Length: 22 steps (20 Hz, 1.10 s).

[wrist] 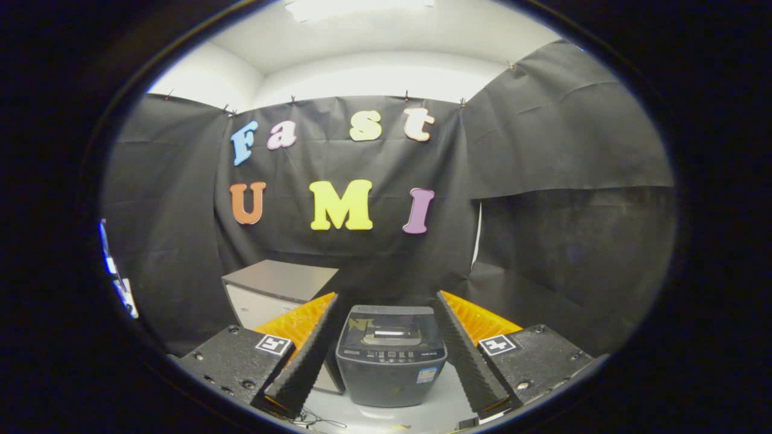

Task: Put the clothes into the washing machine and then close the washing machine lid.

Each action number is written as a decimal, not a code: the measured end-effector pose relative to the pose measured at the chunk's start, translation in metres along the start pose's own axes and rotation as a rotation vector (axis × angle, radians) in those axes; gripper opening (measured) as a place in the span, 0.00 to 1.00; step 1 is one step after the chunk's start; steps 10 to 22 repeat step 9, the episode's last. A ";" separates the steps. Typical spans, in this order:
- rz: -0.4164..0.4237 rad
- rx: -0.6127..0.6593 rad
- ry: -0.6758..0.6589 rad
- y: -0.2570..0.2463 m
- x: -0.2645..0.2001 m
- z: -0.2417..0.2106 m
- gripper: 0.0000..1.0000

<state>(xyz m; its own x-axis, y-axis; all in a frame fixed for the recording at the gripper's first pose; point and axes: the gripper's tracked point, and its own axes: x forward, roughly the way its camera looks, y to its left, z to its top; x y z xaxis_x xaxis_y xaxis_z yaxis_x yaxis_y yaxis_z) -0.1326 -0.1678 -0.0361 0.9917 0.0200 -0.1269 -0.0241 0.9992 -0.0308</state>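
Between the two fingers, just ahead of their tips, I am seeing one washing machine [391,355], a small dark top-loading model standing upright on a pale table [434,413]. Its control panel is facing me, with the row of buttons along the near edge of the top, and its lid [391,328] is lying flat and closed over the drum, so the long axis is running straight up from the table. I am counting one lid, with a window that is catching a reflection of the ceiling light.

I am holding the gripper [390,355] released: the two fingers are spread wide apart, one on each side of the machine, and neither is touching it. Nothing is sitting between them but the machine beyond.

Beside the washing machine, off to its left and slightly behind it, I am seeing one box-like cabinet [274,295] with a dark grey top and a pale front; part of it is hidden behind the left finger. I cannot tell whether it is touching the machine.

I am seeing black cloth [543,181] hanging as the booth wall behind both things, and one bright ceiling lamp [356,7] overhead.
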 end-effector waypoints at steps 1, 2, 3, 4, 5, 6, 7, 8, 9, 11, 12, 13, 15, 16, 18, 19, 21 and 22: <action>0.012 -0.010 -0.005 -0.003 -0.012 -0.011 0.98; 0.018 -0.016 -0.004 -0.007 -0.021 -0.021 0.98; 0.012 -0.012 0.000 -0.013 -0.026 -0.035 0.98; 0.011 -0.002 0.003 -0.014 -0.030 -0.046 0.98; 0.015 0.007 0.011 -0.011 -0.031 -0.059 0.98; 0.019 0.009 0.024 -0.010 -0.033 -0.074 0.98; 0.013 0.007 0.047 -0.010 -0.034 -0.087 0.98; 0.014 0.011 0.071 -0.008 -0.035 -0.100 0.98; 0.017 0.015 0.094 -0.004 -0.036 -0.110 0.98; 0.017 0.015 0.094 -0.004 -0.036 -0.110 0.98; 0.017 0.015 0.094 -0.004 -0.036 -0.110 0.98; 0.017 0.015 0.094 -0.004 -0.036 -0.110 0.98; 0.017 0.015 0.094 -0.004 -0.036 -0.110 0.98; 0.017 0.015 0.094 -0.004 -0.036 -0.110 0.98; 0.017 0.015 0.094 -0.004 -0.036 -0.110 0.98; 0.017 0.015 0.094 -0.004 -0.036 -0.110 0.98; 0.017 0.015 0.094 -0.004 -0.036 -0.110 0.98; 0.017 0.015 0.094 -0.004 -0.036 -0.110 0.98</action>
